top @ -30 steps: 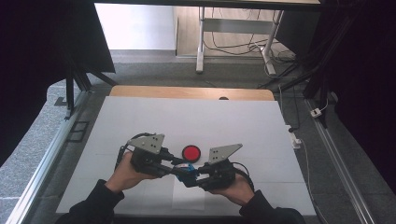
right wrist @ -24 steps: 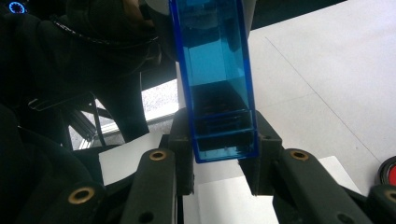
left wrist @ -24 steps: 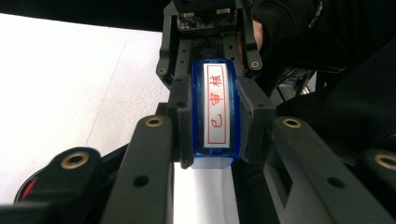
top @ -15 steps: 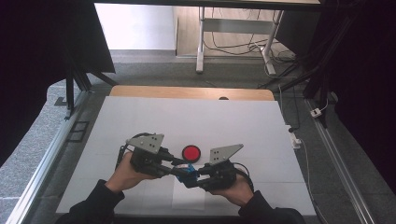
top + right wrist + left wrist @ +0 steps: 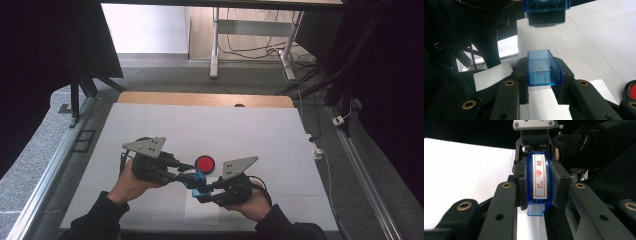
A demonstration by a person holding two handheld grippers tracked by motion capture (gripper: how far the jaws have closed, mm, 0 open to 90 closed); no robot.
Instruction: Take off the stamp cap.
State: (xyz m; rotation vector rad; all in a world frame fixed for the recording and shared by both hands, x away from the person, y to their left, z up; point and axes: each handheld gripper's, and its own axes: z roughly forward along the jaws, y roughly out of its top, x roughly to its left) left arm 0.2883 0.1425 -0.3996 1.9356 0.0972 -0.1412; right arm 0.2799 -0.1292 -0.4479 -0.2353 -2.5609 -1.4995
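Obs.: stamp held over near-centre of white table (image 5: 150, 125), just above a white paper sheet (image 5: 202, 212) lying at the near edge.

L gripper (image 5: 187, 175) jaws pinch the stamp body (image 5: 539, 178) by its two long blue sides; pads pressed on, no gap. Printing face is turned toward that gripper's camera, so the red characters can be read w/o turning it: prob. why it's held side-on and not from the top.

R gripper (image 5: 205, 192) jaws are clamped on the blue cap (image 5: 543, 68), open end up and facing away. In the right gripper view the stamp body (image 5: 546, 10) sits just beyond the cap, apart from it, w/ a clear gap. Judgement: cap is off the body, the two grippers working end to end on one axis, so pull or push stays straight.

Round red ink pad (image 5: 204, 163) lies on the table just beyond the grippers, not touched. Close to hand, prob. for inking.

Look of stamp: narrow rectangular block, translucent blue plastic shell, white face w/ a red frame and three red characters along its length. Small blue tab at one end. Cap: matching clear-blue open box, faint red ink smears inside. Hard plastic by the look; should take a firm pinch.
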